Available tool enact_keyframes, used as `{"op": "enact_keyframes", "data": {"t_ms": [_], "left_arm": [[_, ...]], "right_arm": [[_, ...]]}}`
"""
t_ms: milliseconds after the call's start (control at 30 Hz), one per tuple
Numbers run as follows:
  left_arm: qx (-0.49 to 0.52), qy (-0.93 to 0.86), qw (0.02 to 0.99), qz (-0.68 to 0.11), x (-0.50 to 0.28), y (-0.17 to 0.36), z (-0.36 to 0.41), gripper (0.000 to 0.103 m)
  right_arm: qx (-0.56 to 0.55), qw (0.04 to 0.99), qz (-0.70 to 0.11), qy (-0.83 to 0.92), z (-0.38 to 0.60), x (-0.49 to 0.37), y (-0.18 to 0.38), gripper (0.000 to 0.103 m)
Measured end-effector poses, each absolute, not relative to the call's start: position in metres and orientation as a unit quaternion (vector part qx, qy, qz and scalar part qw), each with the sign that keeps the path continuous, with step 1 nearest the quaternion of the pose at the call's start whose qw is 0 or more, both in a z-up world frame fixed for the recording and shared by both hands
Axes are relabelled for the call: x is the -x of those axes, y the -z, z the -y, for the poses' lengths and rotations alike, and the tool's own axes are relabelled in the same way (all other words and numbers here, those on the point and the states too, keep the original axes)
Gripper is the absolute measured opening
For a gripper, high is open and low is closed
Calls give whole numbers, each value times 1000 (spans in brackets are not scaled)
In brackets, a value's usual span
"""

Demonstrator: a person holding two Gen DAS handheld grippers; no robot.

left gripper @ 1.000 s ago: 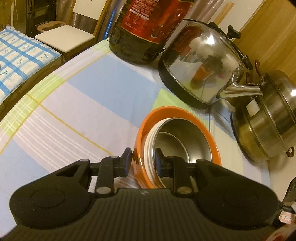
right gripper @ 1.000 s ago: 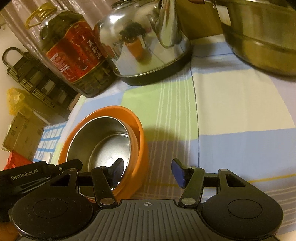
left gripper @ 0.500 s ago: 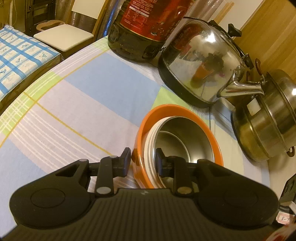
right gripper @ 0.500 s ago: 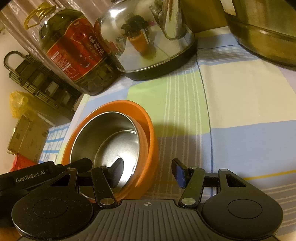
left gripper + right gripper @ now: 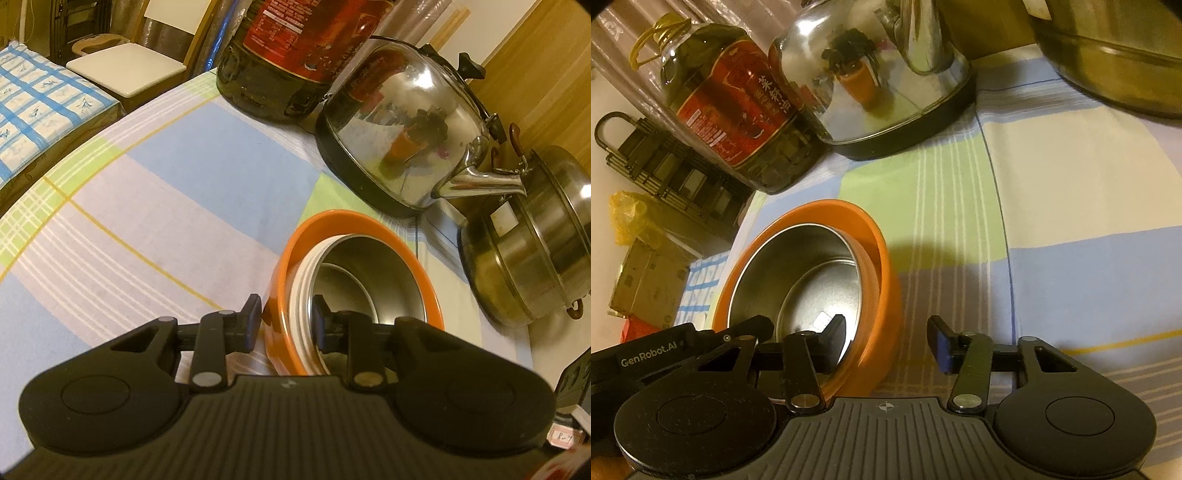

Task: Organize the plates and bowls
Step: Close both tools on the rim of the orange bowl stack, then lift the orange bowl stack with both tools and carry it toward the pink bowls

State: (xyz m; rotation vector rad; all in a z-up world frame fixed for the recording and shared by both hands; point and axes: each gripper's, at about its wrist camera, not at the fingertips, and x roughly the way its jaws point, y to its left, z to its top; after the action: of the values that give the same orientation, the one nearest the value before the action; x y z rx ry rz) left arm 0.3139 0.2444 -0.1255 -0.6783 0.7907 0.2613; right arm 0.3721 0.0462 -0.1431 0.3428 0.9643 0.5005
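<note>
An orange bowl (image 5: 284,258) stands on the checked tablecloth with a white-rimmed steel bowl (image 5: 369,266) nested inside it. My left gripper (image 5: 285,319) is shut on the near wall of the stack, one finger outside the orange bowl and one inside the steel bowl. In the right wrist view the orange bowl (image 5: 882,258) and the steel bowl (image 5: 798,273) sit tilted at lower left. My right gripper (image 5: 886,332) is open and straddles the orange bowl's rim, its left finger inside the steel bowl and its right finger clear of the bowl's wall.
A steel kettle (image 5: 406,129) and a large oil bottle (image 5: 280,51) stand behind the bowls. A steel pot (image 5: 535,251) stands at the right. The cloth's left edge drops toward a chair (image 5: 125,70).
The bowl stack has shifted slightly toward the kettle. The left gripper keeps its grip. The right gripper stays open around the rim.
</note>
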Motion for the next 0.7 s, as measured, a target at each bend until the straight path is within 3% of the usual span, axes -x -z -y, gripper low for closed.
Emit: {"op": "enact_keyframes", "data": {"t_ms": [200, 700], "left_arm": [[319, -125, 860, -379, -315, 125, -244, 25], [314, -127, 861, -379, -314, 121, -240, 24]], "right_arm": [[-164, 842, -453, -242, -47, -371, 141, 36], [-156, 848, -449, -235, -50, -366, 138, 32]]}}
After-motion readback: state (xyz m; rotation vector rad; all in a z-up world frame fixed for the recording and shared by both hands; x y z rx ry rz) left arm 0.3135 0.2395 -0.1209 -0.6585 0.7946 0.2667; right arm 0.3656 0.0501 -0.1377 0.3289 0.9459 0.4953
